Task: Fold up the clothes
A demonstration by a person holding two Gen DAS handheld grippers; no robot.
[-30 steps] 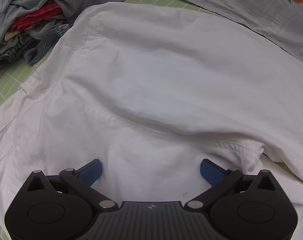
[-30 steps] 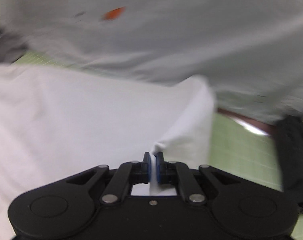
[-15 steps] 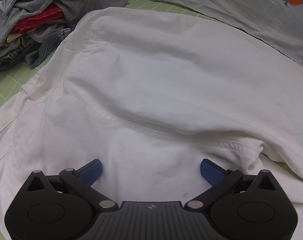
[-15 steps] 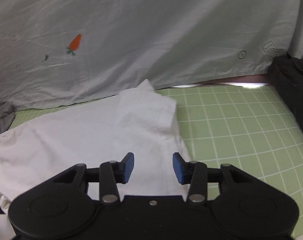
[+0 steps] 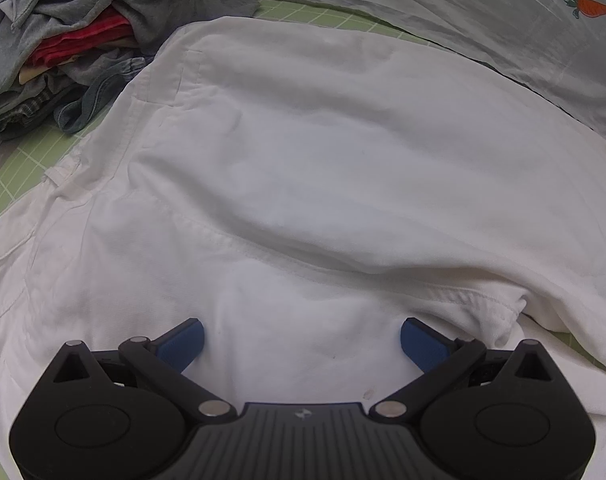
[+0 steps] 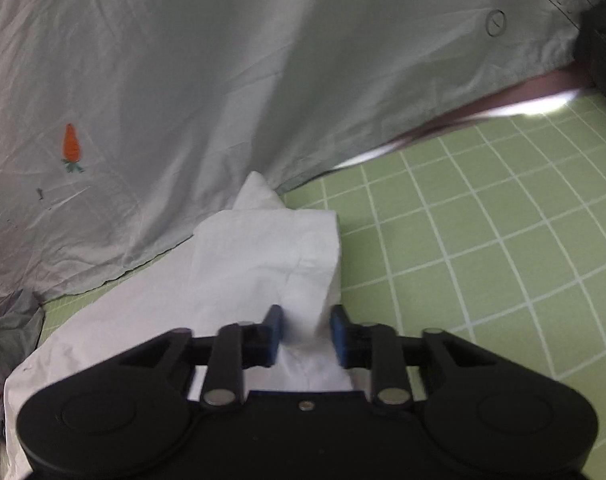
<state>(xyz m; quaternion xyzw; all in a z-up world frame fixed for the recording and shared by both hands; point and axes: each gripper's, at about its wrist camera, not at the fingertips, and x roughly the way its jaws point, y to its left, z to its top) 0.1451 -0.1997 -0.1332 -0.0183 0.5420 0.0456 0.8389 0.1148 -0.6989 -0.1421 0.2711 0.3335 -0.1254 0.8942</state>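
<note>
A white garment (image 5: 323, 168) lies spread over the green grid mat (image 5: 19, 160) and fills the left wrist view. My left gripper (image 5: 301, 340) is wide open just above its near part, with a seam and a bunched hem (image 5: 499, 312) to the right. In the right wrist view the garment's end (image 6: 271, 248) lies bunched on the mat (image 6: 483, 240). My right gripper (image 6: 305, 334) is open with the cloth's raised edge between its blue pads (image 6: 273, 332), not clamped.
A heap of grey, red and denim clothes (image 5: 71, 40) sits at the far left. A pale grey sheet with carrot prints (image 6: 223, 80) lies along the far edge, also in the left wrist view (image 5: 503, 12). A dark garment (image 6: 603, 52) lies at the far right.
My right gripper opened and let go of the white cloth, which dropped onto the mat; the gripper has since moved close over its end. The left gripper stayed open, nearly still.
</note>
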